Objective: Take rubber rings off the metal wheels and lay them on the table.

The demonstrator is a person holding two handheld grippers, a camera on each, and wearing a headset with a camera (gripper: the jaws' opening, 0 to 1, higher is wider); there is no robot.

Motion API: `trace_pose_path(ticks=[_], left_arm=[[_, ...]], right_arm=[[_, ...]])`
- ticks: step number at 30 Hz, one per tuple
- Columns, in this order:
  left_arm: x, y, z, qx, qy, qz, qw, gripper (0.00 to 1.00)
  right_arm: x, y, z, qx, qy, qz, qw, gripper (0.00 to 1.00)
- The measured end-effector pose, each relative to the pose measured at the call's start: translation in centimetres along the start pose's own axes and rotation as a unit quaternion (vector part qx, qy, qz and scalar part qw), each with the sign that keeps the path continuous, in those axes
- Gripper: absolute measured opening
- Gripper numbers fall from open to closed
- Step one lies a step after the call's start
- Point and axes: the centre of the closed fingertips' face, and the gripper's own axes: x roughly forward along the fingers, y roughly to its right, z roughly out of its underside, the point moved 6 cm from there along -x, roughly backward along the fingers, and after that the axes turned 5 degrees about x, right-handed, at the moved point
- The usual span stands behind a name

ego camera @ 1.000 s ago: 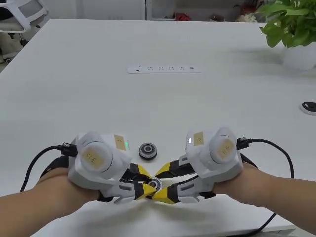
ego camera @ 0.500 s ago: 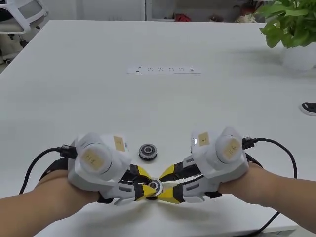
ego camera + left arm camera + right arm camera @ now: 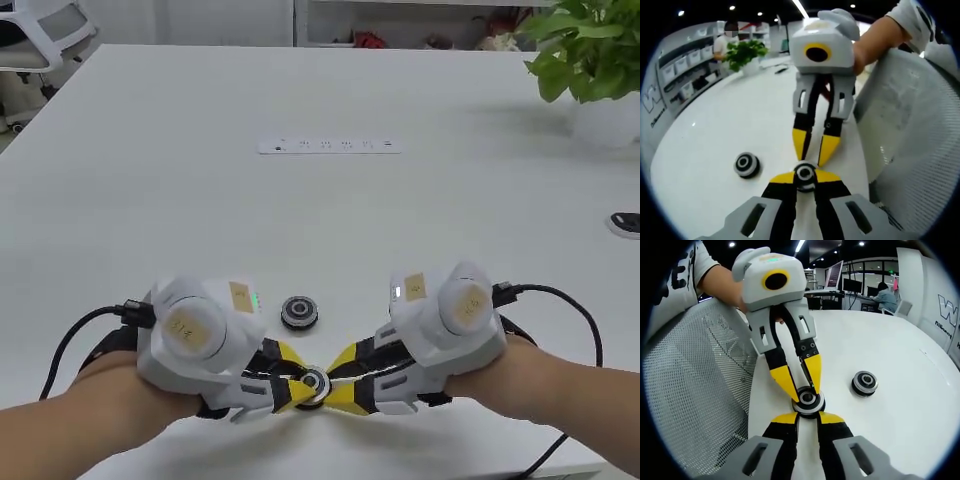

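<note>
Two small metal wheels sit on a white tabletop [image 3: 330, 230], and two hand-held claws work at the near edge. Each wheel wears a black rubber ring [image 3: 855, 386] around its rim.

One wheel [image 3: 312, 383] is caught between the two claws, close to the tabletop's near edge. The second wheel [image 3: 300, 312] lies flat just beyond it, free of both claws.

In the head view, the person's left forearm [image 3: 80, 425] and right forearm [image 3: 570, 400] come in from the bottom corners. Both angle inward, so the claws point at each other and meet tip to tip, low over the tabletop.

The left claw [image 3: 806, 177] is almost closed. In the left gripper view its two yellow tips press against either side of the wheel and grip it. The right claw [image 3: 809, 418] comes from the opposite side, also narrowed to a small gap. In the right gripper view its yellow tips hug the wheel's near edge and clamp it. Whether those tips bite on the rubber or on the metal cannot be told.

Farther back on the tabletop lies one white power strip [image 3: 330, 147]. One potted plant [image 3: 585, 50] stands at the far right corner.
</note>
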Motion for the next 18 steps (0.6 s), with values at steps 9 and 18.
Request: trace_pose_path(ticks=[9, 18], left_arm=[[-0.01, 0.04, 0.03, -0.001, 0.001, 0.000, 1.0000, 0.13], [-0.02, 0.08, 0.03, 0.000, 0.002, 0.000, 1.0000, 0.13]], right_arm=[[-0.19, 0.12, 0.25, 0.022, -0.001, -0.004, 0.9997, 0.06], [-0.51, 0.42, 0.20, 0.038, 0.004, -0.001, 0.9993, 0.03]])
